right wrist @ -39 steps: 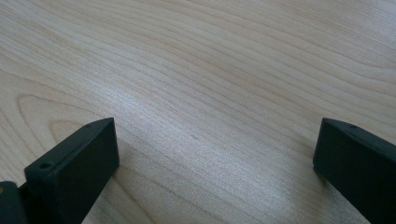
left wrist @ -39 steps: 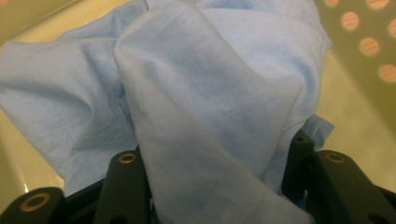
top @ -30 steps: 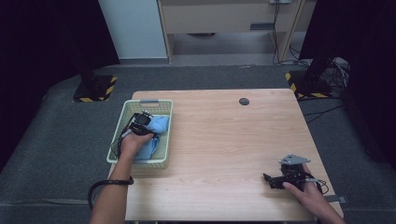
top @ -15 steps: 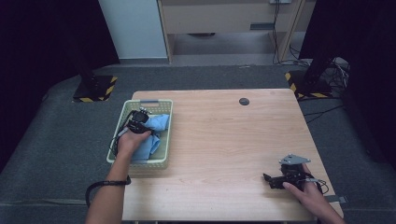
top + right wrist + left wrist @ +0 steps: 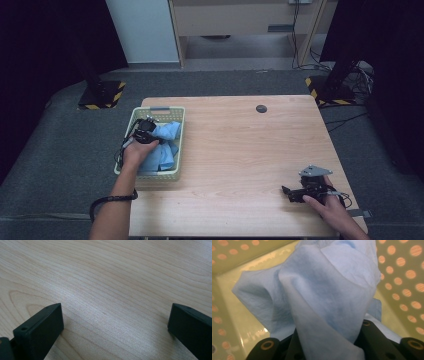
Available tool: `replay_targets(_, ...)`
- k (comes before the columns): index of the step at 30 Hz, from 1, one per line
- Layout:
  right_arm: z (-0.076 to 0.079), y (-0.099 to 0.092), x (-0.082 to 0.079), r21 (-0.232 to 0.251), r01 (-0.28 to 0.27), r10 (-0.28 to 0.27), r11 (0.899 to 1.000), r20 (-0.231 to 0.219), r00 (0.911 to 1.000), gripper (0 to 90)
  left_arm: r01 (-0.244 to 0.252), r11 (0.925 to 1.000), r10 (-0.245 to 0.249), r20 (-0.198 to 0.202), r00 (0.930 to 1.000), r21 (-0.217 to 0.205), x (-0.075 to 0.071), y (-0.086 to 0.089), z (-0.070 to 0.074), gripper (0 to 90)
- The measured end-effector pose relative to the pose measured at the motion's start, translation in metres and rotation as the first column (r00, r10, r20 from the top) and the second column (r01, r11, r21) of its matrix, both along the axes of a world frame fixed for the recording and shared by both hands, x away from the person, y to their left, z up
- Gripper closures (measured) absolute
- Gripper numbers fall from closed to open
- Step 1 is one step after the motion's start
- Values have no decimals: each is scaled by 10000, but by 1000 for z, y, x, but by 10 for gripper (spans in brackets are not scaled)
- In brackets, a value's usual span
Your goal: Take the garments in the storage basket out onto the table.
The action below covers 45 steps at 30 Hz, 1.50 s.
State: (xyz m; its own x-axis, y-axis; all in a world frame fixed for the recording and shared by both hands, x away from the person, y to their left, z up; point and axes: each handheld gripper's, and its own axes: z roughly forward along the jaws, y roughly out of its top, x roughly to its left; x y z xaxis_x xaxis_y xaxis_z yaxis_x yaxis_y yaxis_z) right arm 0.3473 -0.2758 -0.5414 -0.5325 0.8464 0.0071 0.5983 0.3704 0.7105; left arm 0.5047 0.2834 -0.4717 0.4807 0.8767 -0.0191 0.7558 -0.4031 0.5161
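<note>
Table [image 5: 240,160]: I see a light wood top; at about 12 o'clock on it lies a small dark disc [image 5: 261,108].
Basket [image 5: 176,145]: pale green with punched holes, it stands at the 9 o'clock edge of the table.
Cloth [image 5: 165,145]: light blue and crumpled, it lies inside the basket; in the left gripper view a thick fold [image 5: 329,305] rises between the jaws.
Left gripper [image 5: 145,131]: it is down in the basket at the 11 o'clock corner. Its jaws have just been closing, and I judge them now clenched on the cloth.
Right gripper [image 5: 295,194]: it rests at 5 o'clock on the table, jaws wide and released, nothing between them.
Risk: I think the pinch holds only a loose fold, so the cloth may slip out when lifted. The light basket may also rise or tip if the fabric catches the wall.
</note>
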Motion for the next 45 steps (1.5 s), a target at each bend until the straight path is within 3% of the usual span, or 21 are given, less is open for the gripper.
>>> replay_targets(8, 0, 0, 0, 2, -2, 2, 10000, -3, 10000, 5, 142, 9992, -117, 679, 9976, -366, -11, 6, 16, 775)
replay_targets(13, 0, 0, 0, 1, -2, 2, 10000, -2, 10000, 5, 430, 9981, -378, 1165, 9925, -430, -19, 7, 29, 776)
replay_targets(20, 0, 0, 0, 2, 0, 0, 10000, -3, 10000, 5, 480, 9965, -369, 1536, 9874, -690, -25, 11, 39, 777)
replay_targets(23, 0, 0, 0, 4, -2, 2, 10000, -3, 10000, 5, 667, 9949, -517, 1848, 9814, -759, -28, 9, 48, 778)
replay_targets(45, 0, 0, 0, 0, -3, 3, 10000, 0, 10000, 5, 1261, 9899, -1074, 2378, 9654, -648, -37, -5, 79, 780)
